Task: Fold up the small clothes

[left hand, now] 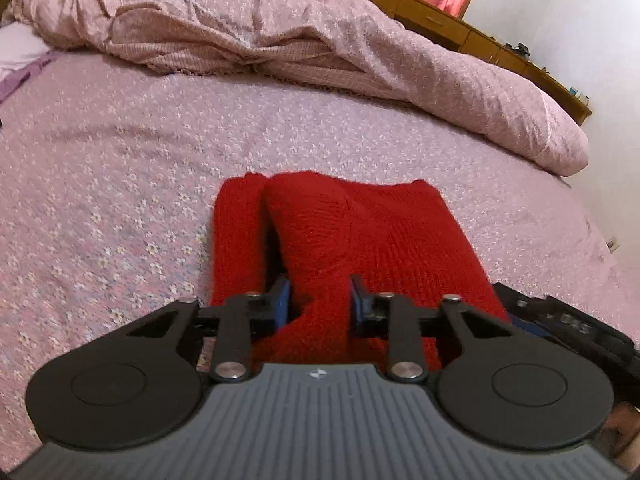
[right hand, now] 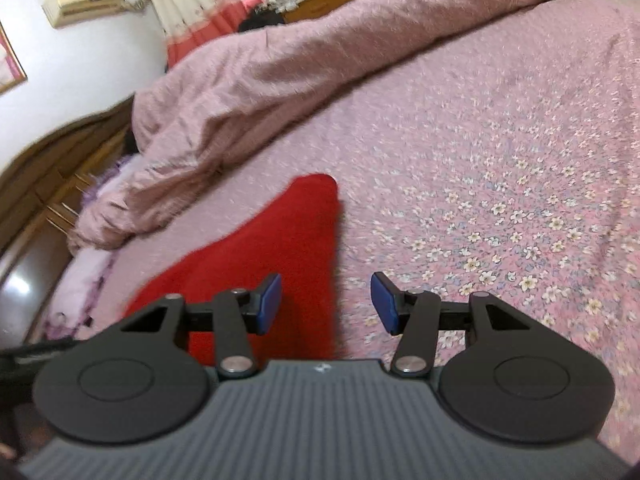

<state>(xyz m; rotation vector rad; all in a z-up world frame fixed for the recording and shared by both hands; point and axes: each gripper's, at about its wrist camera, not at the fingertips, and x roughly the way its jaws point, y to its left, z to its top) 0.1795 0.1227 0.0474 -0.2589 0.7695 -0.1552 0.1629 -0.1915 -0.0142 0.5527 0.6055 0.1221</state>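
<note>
A red knitted garment (left hand: 352, 236) lies folded on the pink flowered bedsheet (left hand: 120, 184). My left gripper (left hand: 320, 304) hangs over its near end with the jaws open and red fabric between the blue pads, which do not pinch it. In the right wrist view the same garment (right hand: 272, 248) lies left of centre. My right gripper (right hand: 326, 304) is open and empty, with its left pad over the garment's right edge and its right pad over bare sheet. The other gripper's black body (left hand: 568, 328) shows at the right edge of the left wrist view.
A crumpled pink duvet (left hand: 280, 40) is heaped along the far side of the bed. A wooden dresser (left hand: 480, 36) stands behind it. A pillow (right hand: 88, 272) and wooden headboard (right hand: 48, 184) are at the left in the right wrist view.
</note>
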